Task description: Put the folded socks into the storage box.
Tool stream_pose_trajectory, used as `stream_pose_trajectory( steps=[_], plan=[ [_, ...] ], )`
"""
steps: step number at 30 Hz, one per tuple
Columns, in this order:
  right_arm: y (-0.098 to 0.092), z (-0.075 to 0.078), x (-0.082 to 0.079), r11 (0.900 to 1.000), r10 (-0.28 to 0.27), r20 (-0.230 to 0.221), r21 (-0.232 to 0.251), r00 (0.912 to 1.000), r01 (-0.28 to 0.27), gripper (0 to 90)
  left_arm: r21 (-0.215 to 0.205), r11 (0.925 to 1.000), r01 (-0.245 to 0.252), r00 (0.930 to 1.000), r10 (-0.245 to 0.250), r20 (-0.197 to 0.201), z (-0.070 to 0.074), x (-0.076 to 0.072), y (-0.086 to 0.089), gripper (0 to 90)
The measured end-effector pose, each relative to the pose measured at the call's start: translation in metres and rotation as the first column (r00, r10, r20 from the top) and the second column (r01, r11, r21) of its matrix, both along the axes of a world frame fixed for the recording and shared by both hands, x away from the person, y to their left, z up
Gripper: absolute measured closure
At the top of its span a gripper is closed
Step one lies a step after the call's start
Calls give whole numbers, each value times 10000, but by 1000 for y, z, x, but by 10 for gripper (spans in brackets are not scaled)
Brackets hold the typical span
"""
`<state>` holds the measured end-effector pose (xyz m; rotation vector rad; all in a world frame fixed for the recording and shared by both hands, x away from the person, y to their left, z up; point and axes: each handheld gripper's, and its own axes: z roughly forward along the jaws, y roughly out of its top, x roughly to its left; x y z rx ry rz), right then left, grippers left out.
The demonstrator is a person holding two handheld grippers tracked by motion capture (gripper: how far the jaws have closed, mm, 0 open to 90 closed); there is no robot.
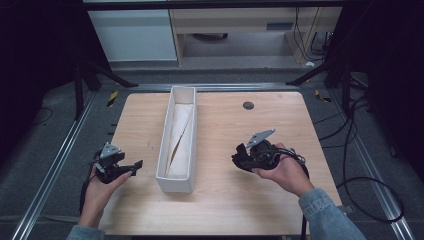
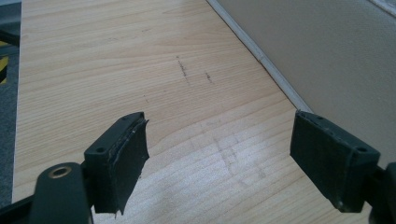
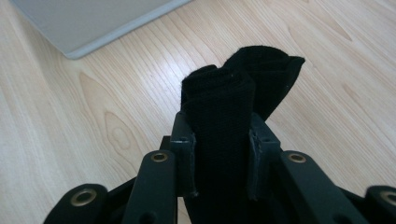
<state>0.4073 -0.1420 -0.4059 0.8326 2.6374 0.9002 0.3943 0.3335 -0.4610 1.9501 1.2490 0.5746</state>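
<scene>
Right gripper fingers clenched on a folded black cloth, probably a sock, held above the worktop; left gripper released, empty; placing into the white box remains.

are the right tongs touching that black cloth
Touching: in the right gripper view the right tongs clamp the folded black cloth, pads pressed against both its sides.
</scene>
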Motion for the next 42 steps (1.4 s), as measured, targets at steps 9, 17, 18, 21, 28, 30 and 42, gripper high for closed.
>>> stream_pose_trajectory(
  steps=[9, 17, 18, 21, 28, 30, 42],
  plan=[
    [14, 12, 3, 9991, 412, -100, -11, 9991, -412, 693, 6, 10000, -8, 10000, 8, -23, 0, 0, 0, 185],
    [33, 25, 4, 9969, 788, 58, 25, 9969, -788, 693, -19, 10000, -11, 10000, 11, -53, -1, -1, 0, 184],
    [35, 26, 4, 9967, 814, 76, 33, 9966, -815, 693, -21, 10000, -22, 10000, 22, -34, -1, -1, 0, 184],
    [44, 31, 5, 9950, 995, 145, -61, 9949, -995, 693, -28, 10000, -28, 10000, 28, -38, -1, -1, 0, 184],
    [65, 48, 10, 9906, 1315, 469, -450, 9902, -1294, 693, -39, 10000, -3, 10000, 3, -63, -1, -1, 0, 184],
    [70, 56, 14, 9898, 1405, 490, -293, 9889, -1391, 693, -7, 10000, -12, 10000, 12, -51, -1, -1, 0, 184],
    [99, 75, 29, 9840, 1769, 676, -357, 9819, -1748, 693, -105, 9999, -30, 10000, 29, -92, -1, -1, 2, 183]
  ],
)
